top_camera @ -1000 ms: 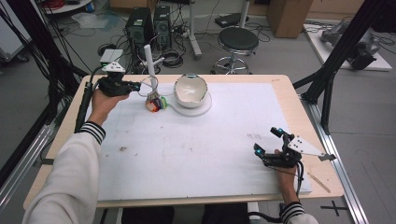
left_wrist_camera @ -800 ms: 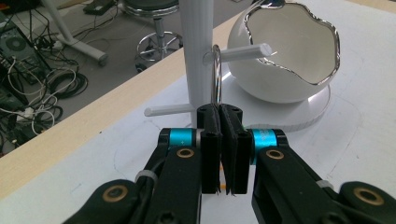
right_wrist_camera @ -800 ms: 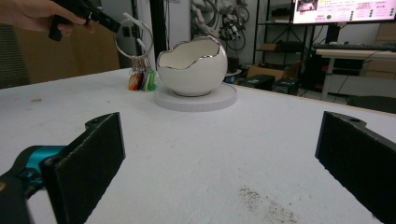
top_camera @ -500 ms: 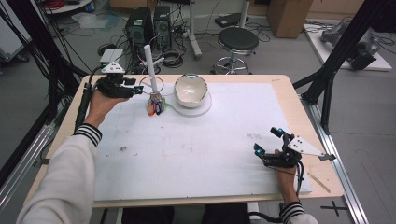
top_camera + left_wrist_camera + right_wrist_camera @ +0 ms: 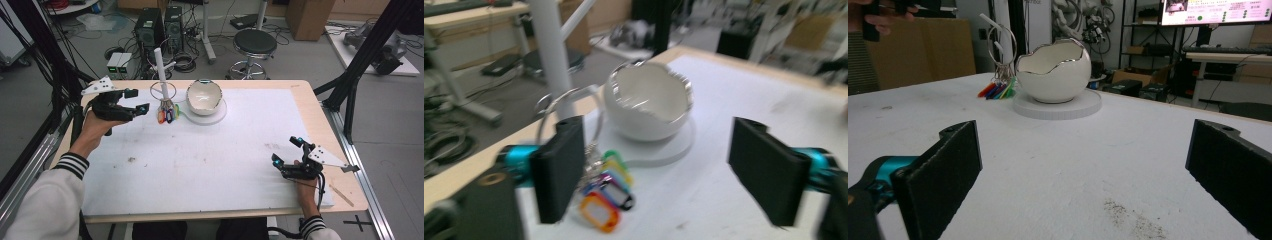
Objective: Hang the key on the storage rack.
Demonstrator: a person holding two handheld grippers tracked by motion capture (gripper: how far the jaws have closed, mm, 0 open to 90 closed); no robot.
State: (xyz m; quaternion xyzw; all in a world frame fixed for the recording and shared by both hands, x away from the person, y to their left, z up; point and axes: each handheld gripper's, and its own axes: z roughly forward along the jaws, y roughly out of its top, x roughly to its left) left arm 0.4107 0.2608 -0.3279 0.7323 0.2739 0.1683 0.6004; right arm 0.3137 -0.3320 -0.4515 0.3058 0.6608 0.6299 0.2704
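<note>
A bunch of coloured key tags (image 5: 167,115) hangs from a metal ring (image 5: 163,90) at a white post (image 5: 160,64), and the tags' lower ends lie on the white mat. Just right of it a white egg-shaped bowl (image 5: 204,96) stands on a round base. My left gripper (image 5: 139,100) is held just left of the tags. Its jaws have just been opening and stand wide with nothing between them. The left gripper view has the tags (image 5: 606,191) beside one jaw and the bowl (image 5: 649,104) ahead. My right gripper (image 5: 285,150) rests open near the table's front right.
The white mat (image 5: 210,170) covers most of the wooden table (image 5: 345,145). A black frame leg (image 5: 357,70) rises at the right edge. A stool (image 5: 255,42) and computer cases (image 5: 157,22) stand on the floor beyond the far edge.
My left gripper opened, let go of the key tags and drew back to the left. The tags settled below the ring. The right gripper stayed put.
</note>
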